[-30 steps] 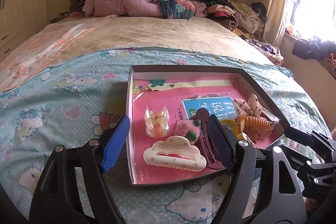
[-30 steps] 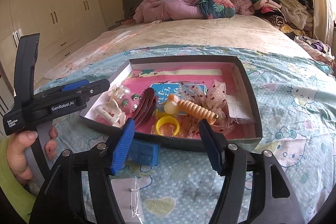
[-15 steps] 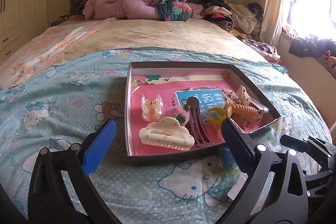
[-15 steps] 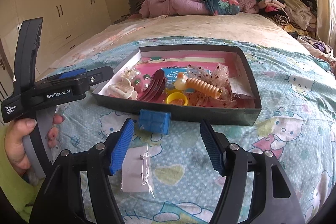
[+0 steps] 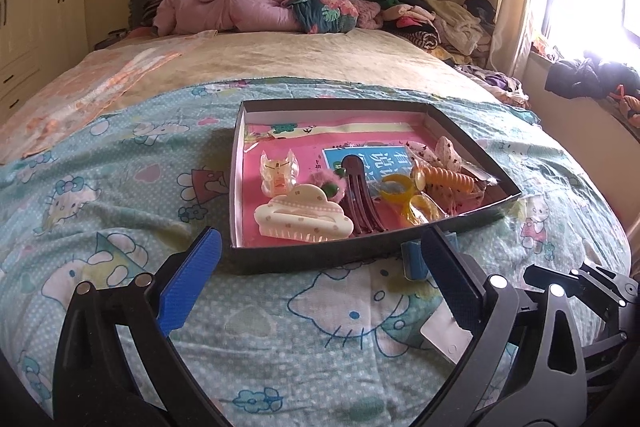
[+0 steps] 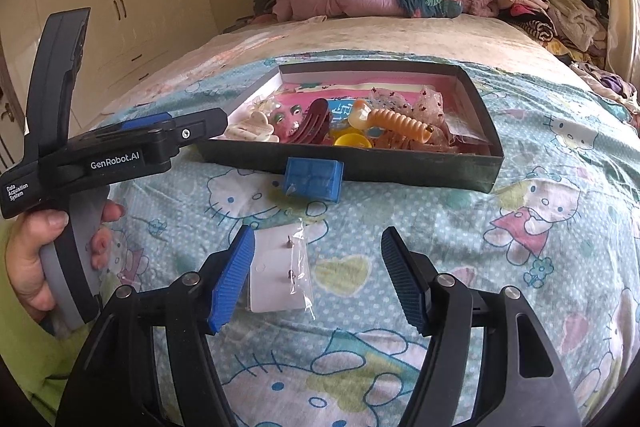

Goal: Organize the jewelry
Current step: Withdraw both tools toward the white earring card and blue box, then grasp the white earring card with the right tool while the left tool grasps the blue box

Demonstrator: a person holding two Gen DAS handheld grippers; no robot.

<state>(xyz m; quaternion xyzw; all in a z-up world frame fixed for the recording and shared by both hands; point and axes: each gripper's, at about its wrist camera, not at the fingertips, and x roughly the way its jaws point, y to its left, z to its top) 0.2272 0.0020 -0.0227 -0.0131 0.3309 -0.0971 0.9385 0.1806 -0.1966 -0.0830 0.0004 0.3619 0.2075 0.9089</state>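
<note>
**Desk:** With both grippers hovering short of the shallow box (image 5: 360, 259) on the cartoon-print bedspread (image 5: 120, 195), what do we say of the tongs?

**Photographer:** We say the left gripper (image 5: 320, 267) stands wide, its jaws just having opened, nothing between them. The right gripper (image 6: 318, 279) is partly spread and empty too, angled down at the earring card (image 6: 280, 275) lying flat on the cover just beside its left finger.

**Desk:** And the jewelry?

**Photographer:** Mostly in the box: a cream claw clip (image 5: 304, 217), a maroon clip (image 5: 360, 195), a spiral hair tie (image 5: 448, 179), yellow rings (image 5: 396, 187). Two pieces lie outside it, the card and a small blue case (image 6: 314, 179) touching the box's near wall.

**Desk:** Why that stance?

**Photographer:** We judge the right gripper is lined up for the card. Thin and flat on soft fabric, it may slide or bend.
</note>
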